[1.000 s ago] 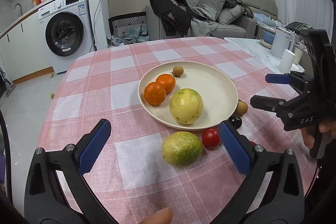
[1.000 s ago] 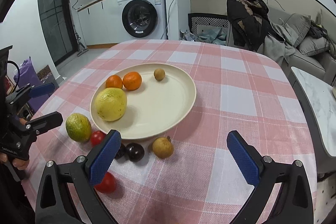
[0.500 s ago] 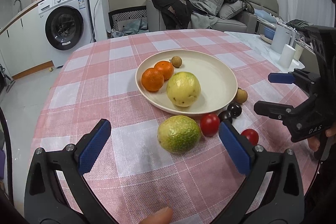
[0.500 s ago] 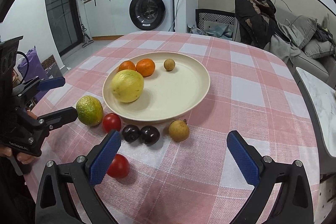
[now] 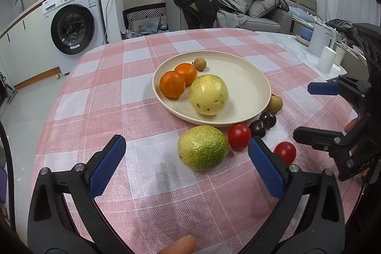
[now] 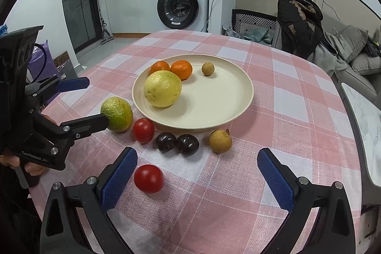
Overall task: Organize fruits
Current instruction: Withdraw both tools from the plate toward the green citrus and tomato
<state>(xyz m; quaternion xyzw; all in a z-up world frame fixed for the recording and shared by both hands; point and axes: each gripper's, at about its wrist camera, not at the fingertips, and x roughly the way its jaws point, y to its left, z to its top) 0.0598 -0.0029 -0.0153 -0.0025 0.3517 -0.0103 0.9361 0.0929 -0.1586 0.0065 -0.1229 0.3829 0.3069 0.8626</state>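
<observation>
Checked tablecloth (image 6: 285, 97): four fruits are plated (image 6: 238, 108), six remain beside it, both grippers (image 5: 188, 158) (image 6: 197, 173) held open, empty.

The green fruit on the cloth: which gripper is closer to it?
Left. The left gripper is open with the green fruit just ahead; the right gripper sits further off, beyond the tomatoes.

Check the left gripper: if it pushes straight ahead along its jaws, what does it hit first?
Most likely the green-yellow citrus on the tablecloth. It lies just ahead of the open left gripper, slightly right of centre between the jaws. The plate sits behind it. Height above the table is unclear, so it could pass over.
</observation>
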